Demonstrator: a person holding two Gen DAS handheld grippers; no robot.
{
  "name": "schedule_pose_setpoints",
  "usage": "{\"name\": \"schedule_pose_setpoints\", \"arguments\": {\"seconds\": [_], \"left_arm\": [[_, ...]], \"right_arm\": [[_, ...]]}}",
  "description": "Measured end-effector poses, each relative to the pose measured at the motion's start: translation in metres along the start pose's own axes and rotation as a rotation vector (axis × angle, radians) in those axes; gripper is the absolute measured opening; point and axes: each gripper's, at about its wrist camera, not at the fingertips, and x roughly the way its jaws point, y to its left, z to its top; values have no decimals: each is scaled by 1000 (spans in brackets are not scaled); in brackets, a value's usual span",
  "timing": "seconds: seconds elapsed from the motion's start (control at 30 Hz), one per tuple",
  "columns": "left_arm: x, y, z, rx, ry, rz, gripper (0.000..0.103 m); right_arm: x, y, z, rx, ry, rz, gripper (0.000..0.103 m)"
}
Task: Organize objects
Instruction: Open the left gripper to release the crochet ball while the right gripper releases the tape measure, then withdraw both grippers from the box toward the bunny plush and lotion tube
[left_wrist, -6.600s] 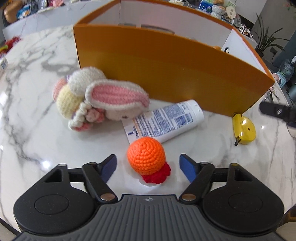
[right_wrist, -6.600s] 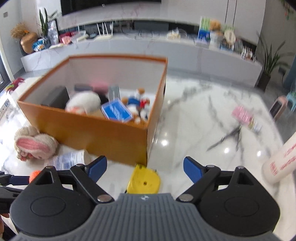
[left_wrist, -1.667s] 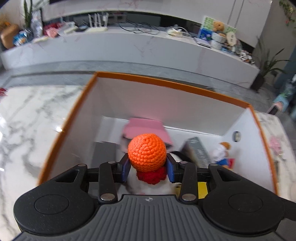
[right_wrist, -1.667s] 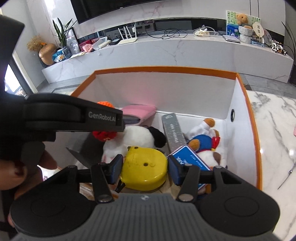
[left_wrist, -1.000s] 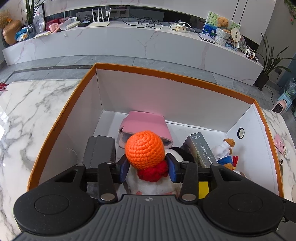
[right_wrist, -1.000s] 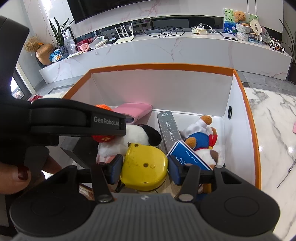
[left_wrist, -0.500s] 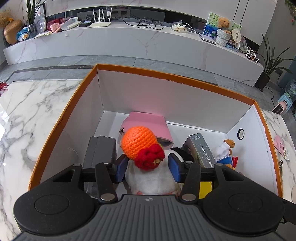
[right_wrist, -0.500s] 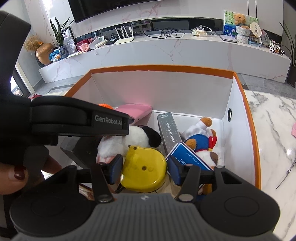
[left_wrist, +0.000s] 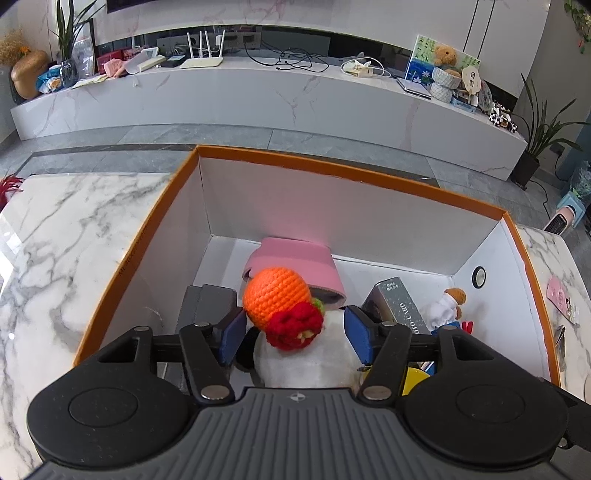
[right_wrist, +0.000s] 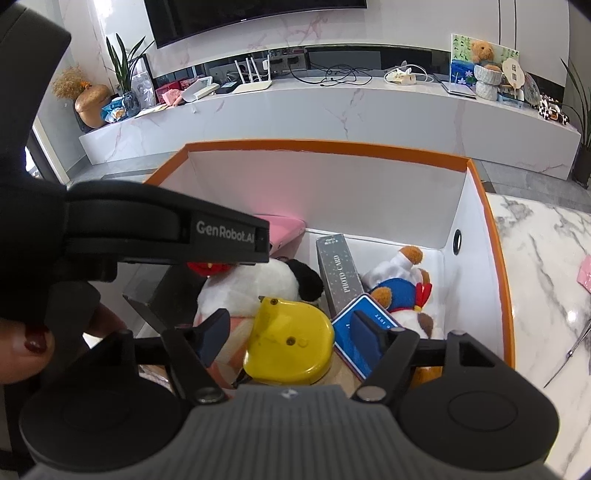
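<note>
Both claws have just been opening over the orange box (left_wrist: 155, 236); the left claw (left_wrist: 295, 334) stands apart from the crocheted orange toy (left_wrist: 277, 295). The right claw (right_wrist: 290, 334) gapes, pads clear of the yellow tape measure (right_wrist: 291, 343).

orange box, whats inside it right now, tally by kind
Inside the orange box, as far as shows:
soft toys: 3 - crochet orange ball, black and white plush, plush in blue
boxes and cards: 2 - grey photo card box, blue card
pink case: 1
yellow tape measure: 1
dark grey item: 1
total: 8
</note>
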Motion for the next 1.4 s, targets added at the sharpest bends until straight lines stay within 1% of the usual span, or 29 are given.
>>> {"name": "schedule_pose_setpoints", "arguments": {"seconds": [0.13,0.4,0.63,1.0,1.4], "left_arm": [[-2,1,1,-1,-4,2,69],[-6,3,1,2,-15,9,69],[-13,5,1,4,-24,7,69],[-40,9,-6,9,-62,1,69],[-73,19,-19,7,-98,8,69]], "right_arm": [[-1,-1,0,-6,-7,-6,78],[-8,0,-1,5,-28,-24,81],[-12,1,-1,15,-31,-28,81],[-29,8,-3,13,-51,-31,82],[-53,18,-10,-24,-73,-43,83]]}}
